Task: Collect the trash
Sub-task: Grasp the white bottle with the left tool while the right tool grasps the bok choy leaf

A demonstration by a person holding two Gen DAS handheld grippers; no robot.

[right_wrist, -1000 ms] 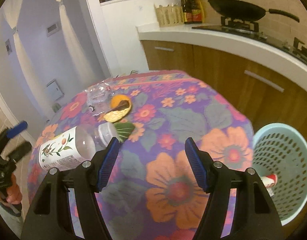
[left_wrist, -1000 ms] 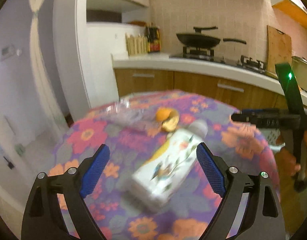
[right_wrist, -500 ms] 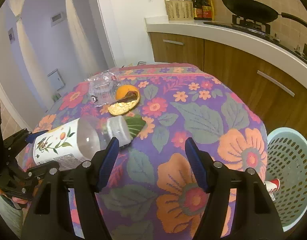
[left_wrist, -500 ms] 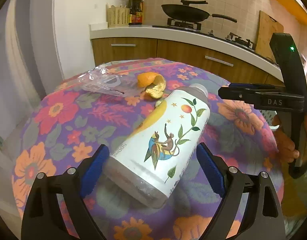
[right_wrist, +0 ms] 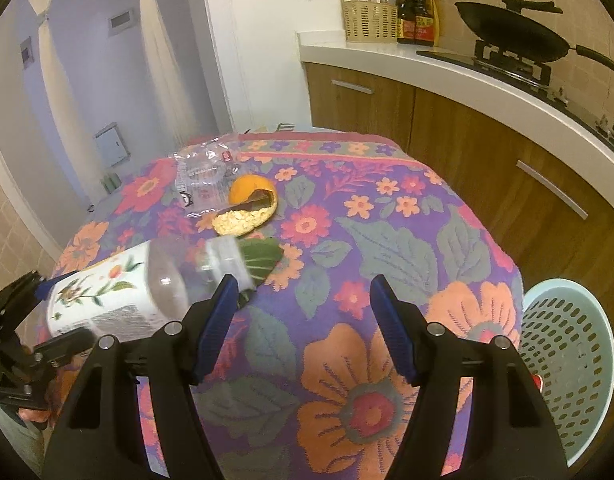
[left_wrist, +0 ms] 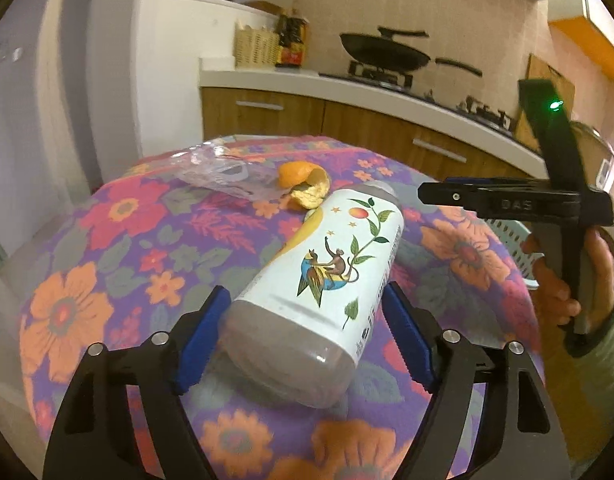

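The bottle [left_wrist: 327, 264] is seen lying on its side on the flower-patterned bench [left_wrist: 107, 248], its base between the jaws of the left gripper [left_wrist: 307, 344], which are closing around it (pad contact cannot be told). Orange peel [left_wrist: 305, 184] and a clear wrapper [left_wrist: 223, 170] lie at 12 o'clock from it. The right gripper [right_wrist: 303, 326] is held with jaws wide and empty; the basket [right_wrist: 567, 360] stands at its 3 o'clock.

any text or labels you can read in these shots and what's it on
"DAS": embossed on the right gripper body, left wrist view.
Bottle: fine print on its label, too blurred to read.
Sauce bottles: labels too small.
Clear wrapper: small red mark, unreadable.
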